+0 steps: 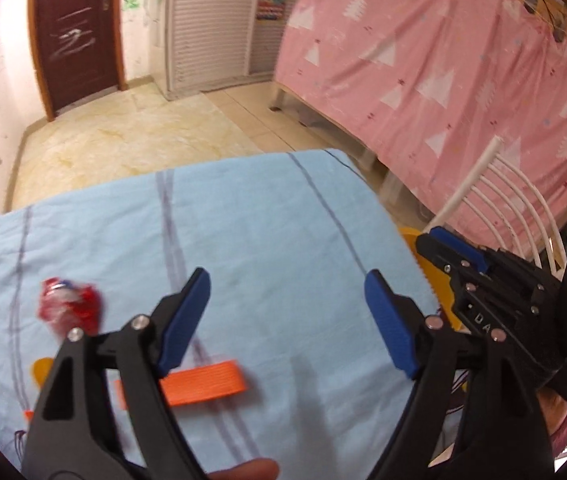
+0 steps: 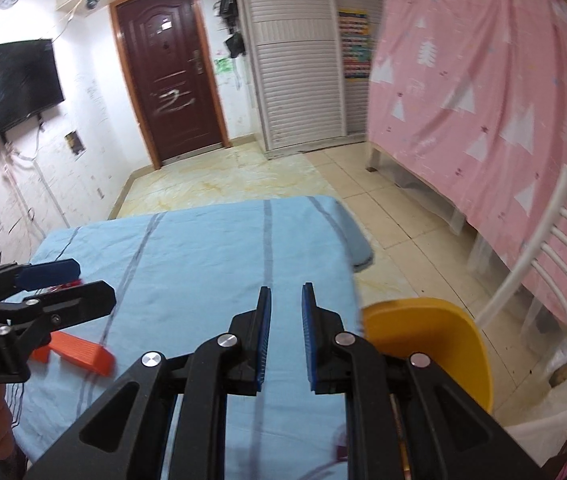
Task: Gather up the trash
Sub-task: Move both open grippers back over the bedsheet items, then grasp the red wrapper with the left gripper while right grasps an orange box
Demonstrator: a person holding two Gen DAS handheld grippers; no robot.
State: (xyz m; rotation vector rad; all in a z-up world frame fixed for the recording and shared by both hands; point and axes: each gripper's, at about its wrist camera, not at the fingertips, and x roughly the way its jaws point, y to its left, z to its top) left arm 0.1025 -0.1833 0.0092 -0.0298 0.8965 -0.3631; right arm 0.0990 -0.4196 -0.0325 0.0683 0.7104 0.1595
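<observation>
Holding your left gripper (image 1: 287, 316) spread, nothing between its pads | your right gripper (image 2: 286, 336) reads as pressed together, empty | red wrapper (image 1: 69, 308) lies on the blue cloth (image 1: 263, 220), left of left gripper | orange strip (image 1: 203, 386) just beneath it | yellow bin (image 2: 435, 344) beside the cloth's right edge

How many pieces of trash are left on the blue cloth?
2. A crumpled red wrapper lies near the cloth's left side; an orange strip lies beneath the left claw. The claws may hide more.

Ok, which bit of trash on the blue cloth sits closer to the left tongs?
The flat orange strip, lying just under the left tongs' left finger. The crumpled red wrapper lies further out to the left.
</observation>
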